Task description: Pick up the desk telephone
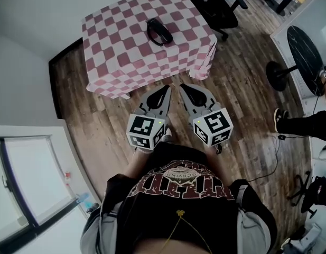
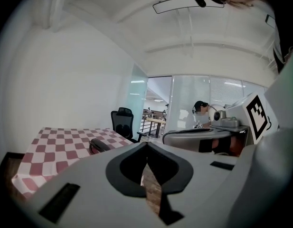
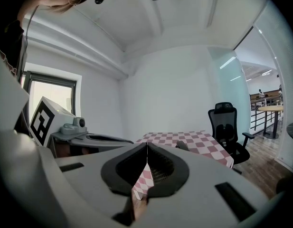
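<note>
The desk telephone [image 1: 159, 32] is black and lies on a table [image 1: 115, 62] covered with a pink-and-white checked cloth, far from both grippers. My left gripper [image 1: 168, 87] and right gripper [image 1: 180, 87] are side by side over the wooden floor, just short of the table's near edge, pointing toward it. Both have their jaws together with nothing between them. In the left gripper view the telephone [image 2: 99, 145] shows on the cloth left of the shut tips [image 2: 146, 144]. The right gripper view has the telephone [image 3: 182, 145] as a small dark shape right of its shut tips [image 3: 146, 144].
A black office chair [image 1: 218, 7] stands beyond the table's right corner. At the right are a round black tabletop [image 1: 305, 52] on a stand and another person's leg and shoe [image 1: 303, 125]. A cable lies on the floor there. A window [image 1: 30, 179] is low on the left.
</note>
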A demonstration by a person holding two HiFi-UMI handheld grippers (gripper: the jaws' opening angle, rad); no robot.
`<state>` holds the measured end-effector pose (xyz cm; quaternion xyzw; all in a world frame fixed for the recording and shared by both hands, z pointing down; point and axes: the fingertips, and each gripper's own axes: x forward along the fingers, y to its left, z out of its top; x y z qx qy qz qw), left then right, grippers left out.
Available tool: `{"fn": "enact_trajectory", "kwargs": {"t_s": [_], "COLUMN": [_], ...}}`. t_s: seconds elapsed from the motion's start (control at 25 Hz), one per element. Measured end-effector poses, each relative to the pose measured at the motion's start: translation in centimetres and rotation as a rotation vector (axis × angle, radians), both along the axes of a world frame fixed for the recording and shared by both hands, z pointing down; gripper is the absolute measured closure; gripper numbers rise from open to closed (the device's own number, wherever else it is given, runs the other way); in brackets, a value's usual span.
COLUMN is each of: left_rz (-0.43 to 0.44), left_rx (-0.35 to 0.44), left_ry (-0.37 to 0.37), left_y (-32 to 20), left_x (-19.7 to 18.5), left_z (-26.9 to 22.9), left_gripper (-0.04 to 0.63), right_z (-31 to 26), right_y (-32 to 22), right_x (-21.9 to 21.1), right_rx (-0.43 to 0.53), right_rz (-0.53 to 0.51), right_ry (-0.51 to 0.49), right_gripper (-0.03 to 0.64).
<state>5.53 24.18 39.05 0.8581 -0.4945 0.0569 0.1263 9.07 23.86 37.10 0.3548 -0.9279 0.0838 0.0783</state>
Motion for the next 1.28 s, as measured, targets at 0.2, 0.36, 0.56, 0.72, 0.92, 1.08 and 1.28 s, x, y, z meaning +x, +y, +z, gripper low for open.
{"fn": "enact_trajectory", "kwargs": {"t_s": [0.2, 0.36, 0.56, 0.72, 0.92, 1.08, 1.28], "left_rz": [0.021, 0.033, 0.025, -0.005, -0.019, -0.024, -0.035], "left_rx": [-0.004, -0.033, -0.037, -0.038, -0.056, -0.063, -0.075], "left_ry": [-0.028, -0.004, 0.02, 0.039, 0.036, 0.037, 0.033], "left_y": [-0.6, -0.6, -1.1, -2.0, -4.5, -7.2, -10.5], "left_x": [-1.6, -2.4, -3.1, -3.9, -4.6, -4.7, -4.1], "left_z": [0.6, 1.4, 1.1, 1.2, 1.8, 1.6, 1.5], "left_gripper": [0.588, 0.588, 0.588, 0.588, 0.588, 0.588, 0.588], "right_z": [0.7, 1.1, 0.8, 0.7, 0.7, 0.4, 0.3], "right_y": [-0.9, -1.2, -2.0, -3.3, -5.7, -8.3, -11.5], "right_x": [-1.5, -2.2, -2.6, -3.3, -4.1, -4.3, -4.2], "right_rx": [-0.013, -0.025, -0.027, -0.025, -0.03, -0.029, -0.036], "right_rz": [0.009, 0.018, 0.018, 0.005, -0.015, -0.027, -0.045], "right_ry": [-0.001, 0.009, 0.026, 0.027, 0.022, 0.021, 0.001], "right_gripper": [0.598, 0.598, 0.598, 0.598, 0.598, 0.598, 0.598]}}
